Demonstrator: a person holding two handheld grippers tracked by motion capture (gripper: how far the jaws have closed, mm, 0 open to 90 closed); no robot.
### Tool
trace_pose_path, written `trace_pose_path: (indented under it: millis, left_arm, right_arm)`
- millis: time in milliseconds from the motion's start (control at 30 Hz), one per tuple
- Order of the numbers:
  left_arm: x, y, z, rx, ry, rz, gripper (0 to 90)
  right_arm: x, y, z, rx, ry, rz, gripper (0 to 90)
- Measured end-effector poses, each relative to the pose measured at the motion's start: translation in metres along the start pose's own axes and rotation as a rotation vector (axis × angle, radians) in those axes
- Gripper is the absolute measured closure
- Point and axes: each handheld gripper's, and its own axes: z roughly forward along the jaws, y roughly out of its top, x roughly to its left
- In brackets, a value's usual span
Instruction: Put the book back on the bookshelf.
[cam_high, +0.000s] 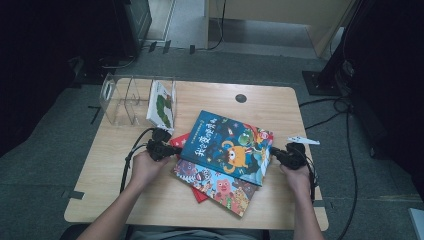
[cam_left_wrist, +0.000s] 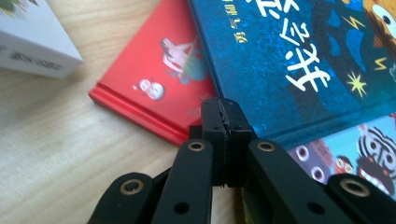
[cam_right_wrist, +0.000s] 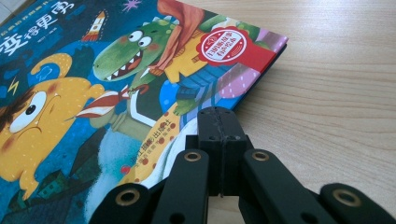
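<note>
A person stands at the near edge of the tabletop, with both forearms coming over it. The left hand holds the left tool, and the right hand holds the right tool. Both tools have their jaws pressed fully together, with nothing between them.

Between the two tools, around the middle of the tabletop, lies a pile of three books. The lowest one is a red book; one corner of it shows toward the near edge and another corner on the left side. On it lies a book with monster faces, turned a little, with its corner toward the near edge. On top lies the blue book with a green dinosaur and an orange creature on the cover.

The tip of the left tool is at the left edge of the blue book, just beside the red book; if it touches, I cannot tell. The tip of the right tool is at the right edge of the blue book, over its corner.

Farther, toward the far left corner of the tabletop, stands a clear plastic rack with dividers. One white book stands upright in its right compartment.
</note>
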Motion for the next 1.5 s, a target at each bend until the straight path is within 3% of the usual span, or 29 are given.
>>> trace_pose_path:
  millis: [167,367,667,1167,1333,1500]
  left_arm:
    - [-0.006,-0.007,-0.002,0.011,-0.008,0.009,90.0]
    - [-0.010,-0.014,-0.009,-0.007,-0.039,-0.014,90.0]
    - [-0.017,-0.022,-0.012,-0.004,-0.043,-0.006,90.0]
    - [-0.023,-0.039,-0.022,0.010,-0.076,-0.027,90.0]
    - [-0.016,-0.037,-0.023,0.011,-0.094,-0.051,83.8]
    - [-0.006,-0.029,-0.025,-0.010,-0.085,-0.063,74.8]
  right_arm:
    - [-0.001,0.001,0.001,0.000,0.000,0.003,90.0]
    - [-0.001,0.003,0.004,0.006,0.014,-0.008,90.0]
    - [0.000,0.007,0.006,0.019,0.007,-0.008,90.0]
    - [0.008,0.005,0.006,0.052,0.063,-0.049,90.0]
    - [0.008,0.006,0.006,0.061,0.069,-0.061,90.0]
    - [0.007,0.009,0.010,0.051,0.058,-0.056,90.0]
